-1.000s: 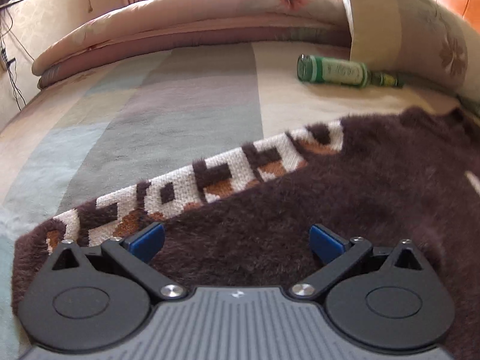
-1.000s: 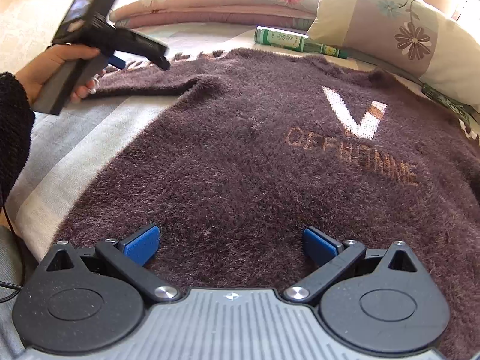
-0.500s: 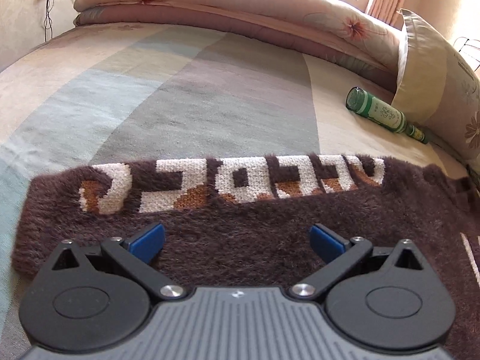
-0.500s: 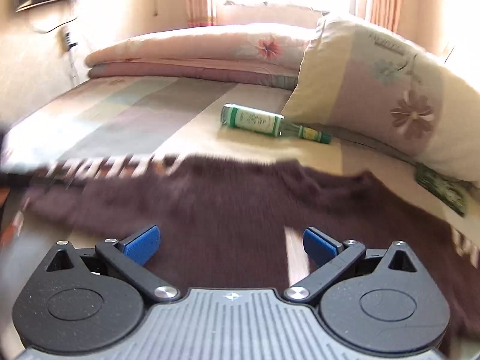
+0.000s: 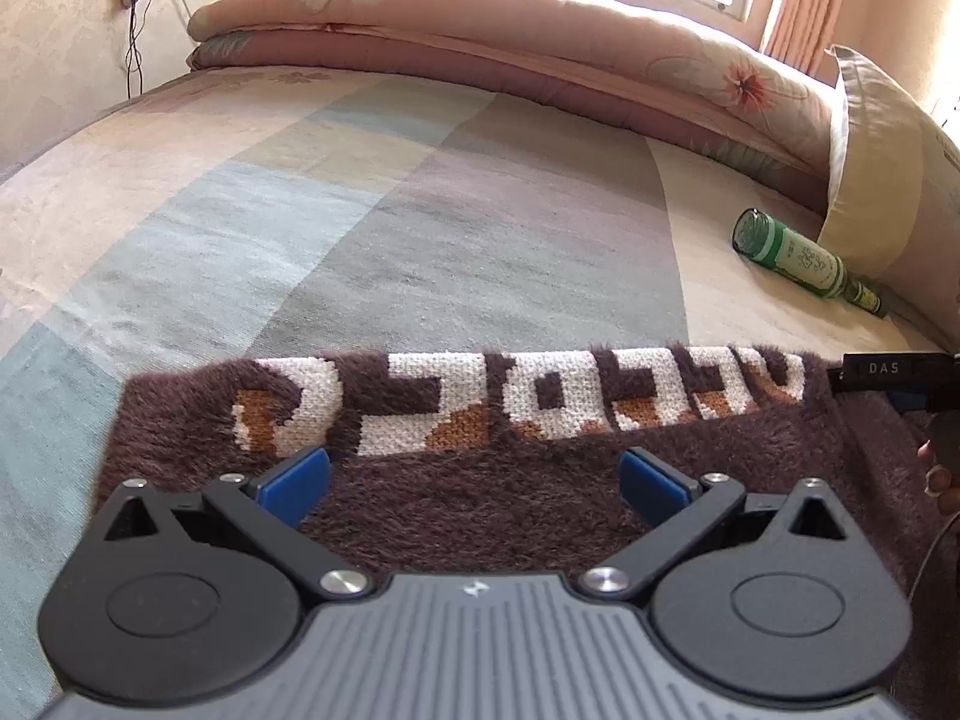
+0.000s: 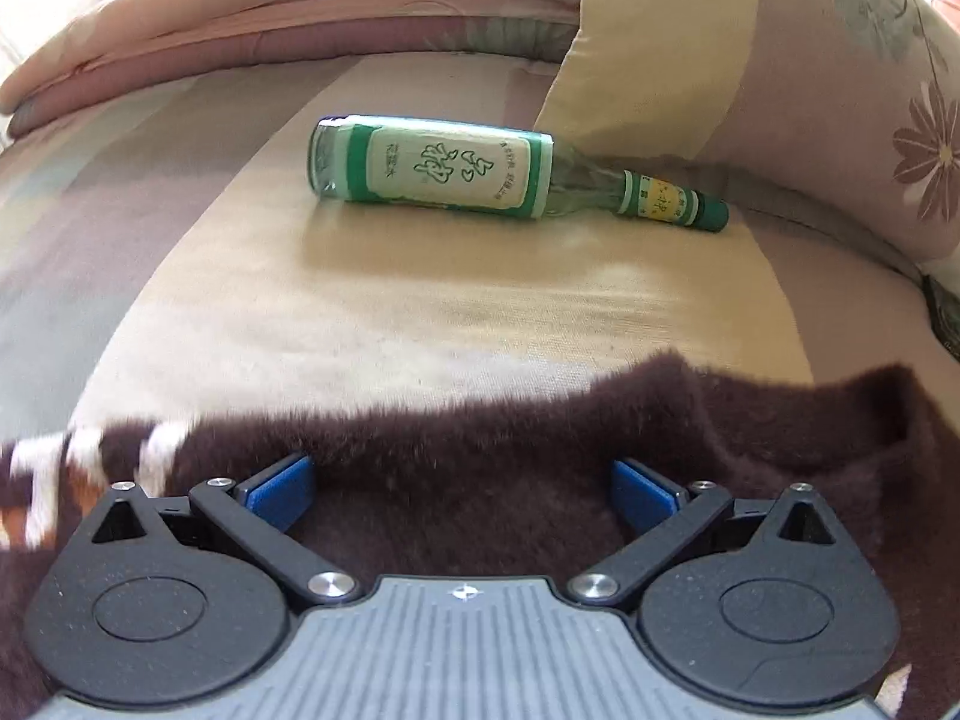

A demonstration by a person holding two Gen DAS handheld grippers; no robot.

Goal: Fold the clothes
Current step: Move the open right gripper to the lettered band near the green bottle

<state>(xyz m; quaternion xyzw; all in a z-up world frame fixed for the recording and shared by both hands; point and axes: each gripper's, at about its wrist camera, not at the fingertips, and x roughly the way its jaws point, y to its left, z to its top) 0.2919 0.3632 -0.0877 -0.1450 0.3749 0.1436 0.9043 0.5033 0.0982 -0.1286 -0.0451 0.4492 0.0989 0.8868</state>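
A fuzzy dark brown sweater [image 5: 498,510] lies flat on the bed, its sleeve carrying a white and orange knitted pattern [image 5: 522,402]. My left gripper [image 5: 474,477] hovers open over that sleeve, close behind the pattern band. In the right wrist view my right gripper [image 6: 461,492] is open above the sweater [image 6: 480,480] near its far edge and shoulder, with nothing between the blue pads. The other gripper's black body [image 5: 894,375] and a hand show at the right edge of the left wrist view.
A green glass bottle [image 6: 444,167] lies on its side on the striped bedsheet [image 5: 360,228], just beyond the sweater. A floral pillow [image 6: 810,72] sits to its right. A rolled quilt [image 5: 480,48] runs along the head of the bed.
The right gripper has swung from the sweater's hem up to its far shoulder edge, closer to the bottle. The left gripper turned to face the patterned sleeve squarely. Both stayed open.
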